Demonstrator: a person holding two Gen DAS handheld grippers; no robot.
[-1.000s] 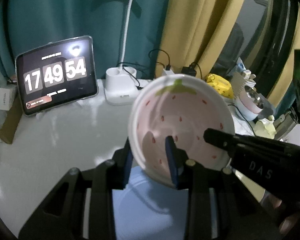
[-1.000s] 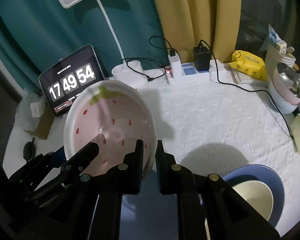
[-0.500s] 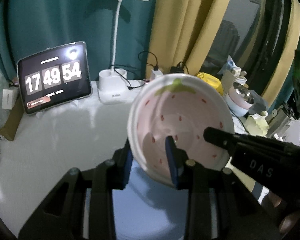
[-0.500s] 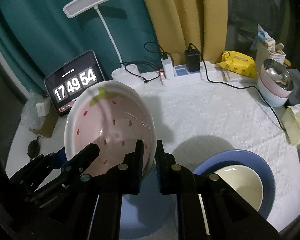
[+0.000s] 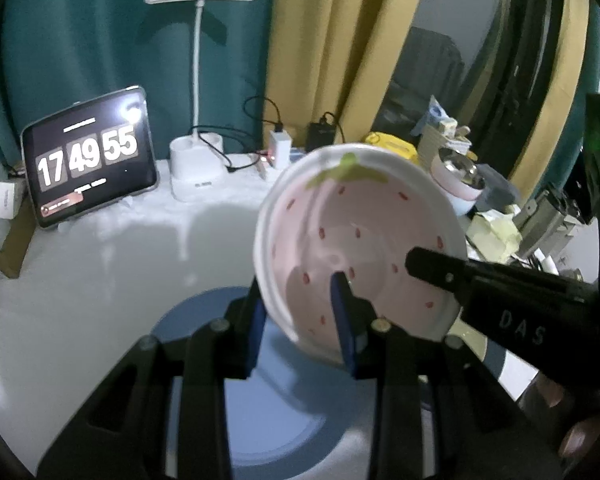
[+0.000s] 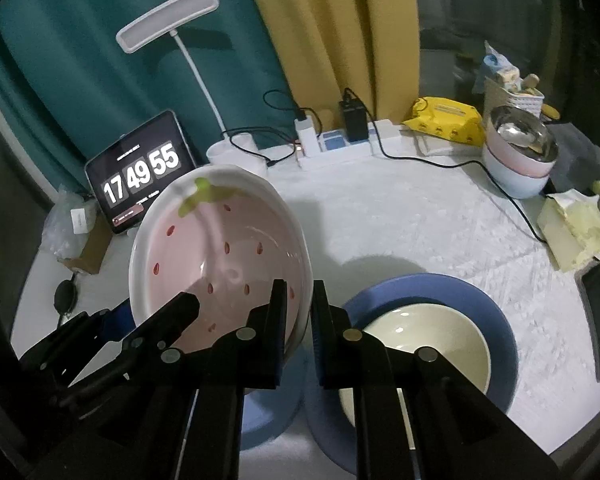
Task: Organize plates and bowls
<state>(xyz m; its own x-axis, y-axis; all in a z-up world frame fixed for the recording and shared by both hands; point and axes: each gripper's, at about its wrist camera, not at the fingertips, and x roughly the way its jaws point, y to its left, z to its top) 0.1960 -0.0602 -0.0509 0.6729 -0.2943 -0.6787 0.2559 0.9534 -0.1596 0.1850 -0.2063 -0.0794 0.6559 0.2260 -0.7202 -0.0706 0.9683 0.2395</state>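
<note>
The strawberry bowl (image 5: pixel 360 248) was held off the table, tilted so its pink, seed-dotted inside faced both cameras, and both grippers were clamped on its rim. The left gripper (image 5: pixel 300 316) had the near left edge of the bowl pinched between its blue-padded fingers (image 5: pixel 342 312), one pad inside the bowl and the other behind the outer wall. The right gripper (image 6: pixel 300 320) had its two fingers nearly together, with the bowl's right rim squeezed in the narrow gap between them. Directly below the left gripper's fingers lay a blue plate (image 5: pixel 204 312) on the white table (image 5: pixel 100 264), with nothing seen on it. Just to the right of the right gripper's fingertips, and lower, a second blue plate (image 6: pixel 496 320) carried a cream bowl (image 6: pixel 432 344) nested in its middle. Beyond the fingertips of both grippers, at the far edge of the table, stood a tablet clock (image 6: pixel 140 172), a white desk lamp (image 5: pixel 198 80) and a power strip (image 6: pixel 340 140) with plugged chargers. Far right of the right fingers sat a stack of bowls (image 6: pixel 520 160) topped by a metal one.
</note>
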